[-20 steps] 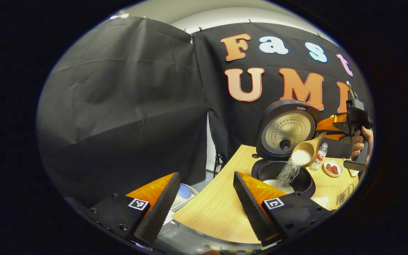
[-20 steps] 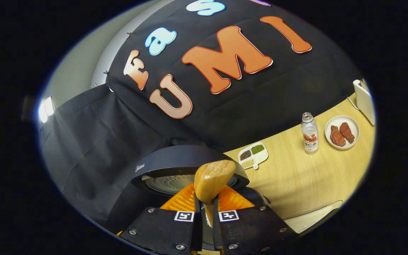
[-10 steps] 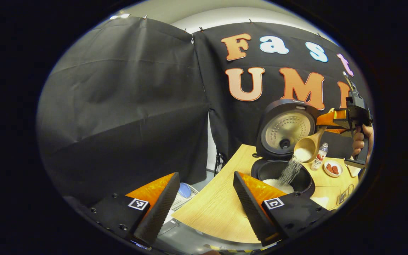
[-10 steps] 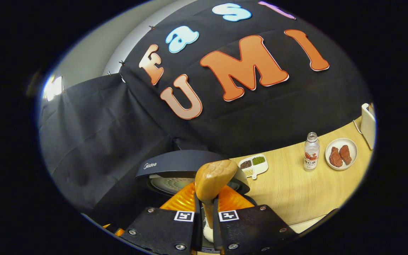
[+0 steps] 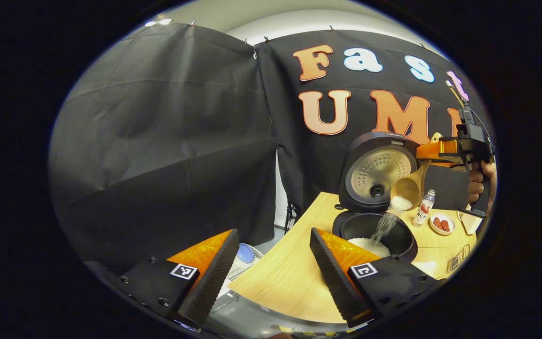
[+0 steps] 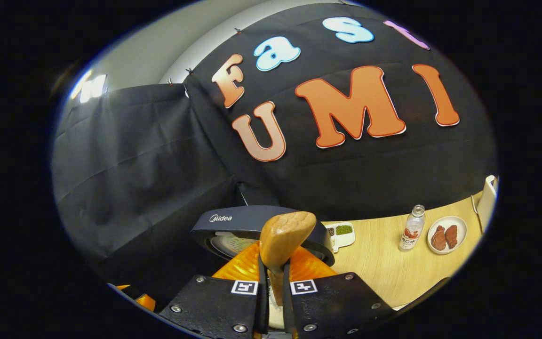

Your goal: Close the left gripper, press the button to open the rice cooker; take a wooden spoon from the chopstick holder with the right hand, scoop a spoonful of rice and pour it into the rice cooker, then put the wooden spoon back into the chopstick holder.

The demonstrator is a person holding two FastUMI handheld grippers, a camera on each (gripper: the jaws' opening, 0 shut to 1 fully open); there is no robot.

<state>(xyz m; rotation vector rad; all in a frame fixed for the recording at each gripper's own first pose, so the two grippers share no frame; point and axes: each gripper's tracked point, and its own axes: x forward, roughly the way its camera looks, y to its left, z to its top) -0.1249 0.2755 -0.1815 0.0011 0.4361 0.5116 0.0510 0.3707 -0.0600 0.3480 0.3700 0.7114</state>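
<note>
The black rice cooker (image 5: 375, 231) stands open on the wooden table (image 5: 290, 278), its lid (image 5: 378, 170) upright and white rice in the pot. Above the pot the wooden spoon (image 5: 405, 189) is tipped down, and rice (image 5: 386, 224) streams from it into the cooker. My right gripper (image 5: 433, 151), held by a hand (image 5: 477, 184), is shut on the spoon's handle. In the right gripper view the handle end (image 6: 284, 239) sticks up between the shut fingers of the right gripper (image 6: 274, 285), over the lid (image 6: 252, 222). My left gripper (image 5: 271, 278) hangs open near the table's left edge, holding nothing.
A small bottle (image 5: 424, 207) and a plate with red pieces (image 5: 440, 224) stand behind the cooker to the right. A wire rack (image 5: 459, 258) sits at the table's right front. A sectioned dish of beans (image 6: 344, 232) lies beside the lid. A white object (image 6: 487, 207) stands at the far right.
The right gripper has risen and levelled, tipping the spoon steeper. Rice keeps pouring and less is left in the spoon. The left gripper has stayed put.
</note>
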